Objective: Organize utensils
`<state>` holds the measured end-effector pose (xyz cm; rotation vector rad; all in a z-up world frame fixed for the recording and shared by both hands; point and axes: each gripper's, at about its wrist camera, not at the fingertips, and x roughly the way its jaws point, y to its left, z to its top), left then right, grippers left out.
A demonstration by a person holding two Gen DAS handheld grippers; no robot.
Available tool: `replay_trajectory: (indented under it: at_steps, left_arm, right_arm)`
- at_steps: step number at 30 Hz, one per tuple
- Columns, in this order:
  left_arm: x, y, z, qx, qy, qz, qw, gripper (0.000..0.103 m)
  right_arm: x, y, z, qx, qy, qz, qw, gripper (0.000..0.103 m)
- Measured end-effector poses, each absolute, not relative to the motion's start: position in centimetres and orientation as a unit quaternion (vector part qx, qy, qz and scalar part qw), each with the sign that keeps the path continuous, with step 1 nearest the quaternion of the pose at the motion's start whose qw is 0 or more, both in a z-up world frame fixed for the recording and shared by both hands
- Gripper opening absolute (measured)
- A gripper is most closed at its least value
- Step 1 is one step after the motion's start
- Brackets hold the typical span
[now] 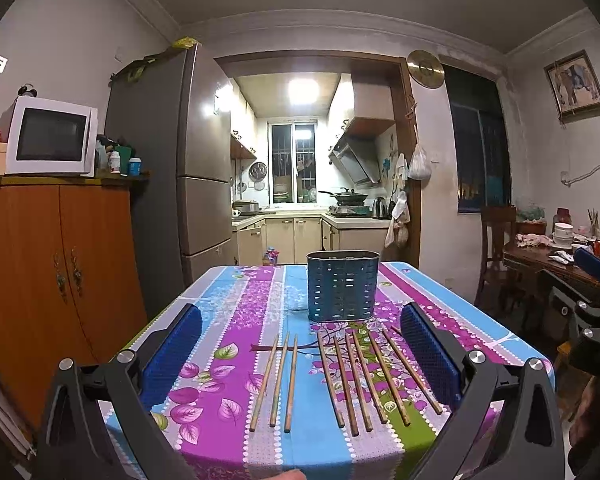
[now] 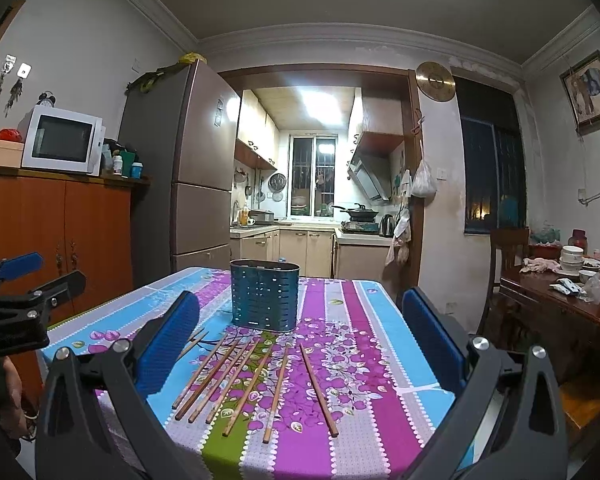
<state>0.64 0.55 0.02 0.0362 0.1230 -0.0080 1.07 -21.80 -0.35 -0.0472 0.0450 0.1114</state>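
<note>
Both grippers, left gripper (image 1: 300,344) and right gripper (image 2: 300,340), gape empty; chopsticks (image 1: 360,380) (light, stiff, slippery) want a mid-shaft pinch.

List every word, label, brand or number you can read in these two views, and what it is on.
No text can be read in either view.
Round brass wall clock: face markings too small to read.
White microwave oven: no legible brand.
Small bottles and jars beside the microwave: labels blurred.
Perforated blue metal utensil holder and wooden chopsticks: no print visible.
</note>
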Motion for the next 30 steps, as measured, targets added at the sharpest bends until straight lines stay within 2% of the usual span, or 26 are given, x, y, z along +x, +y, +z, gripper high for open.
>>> replay_trajectory:
  at_steps: [30]
  left_arm:
    - [0.86, 0.65, -0.24, 0.022, 0.058, 0.006, 0.998, 0.100]
  right_arm:
    - [1.39, -21.48, -0.66, -0.022, 0.030, 0.058, 0.998, 0.098]
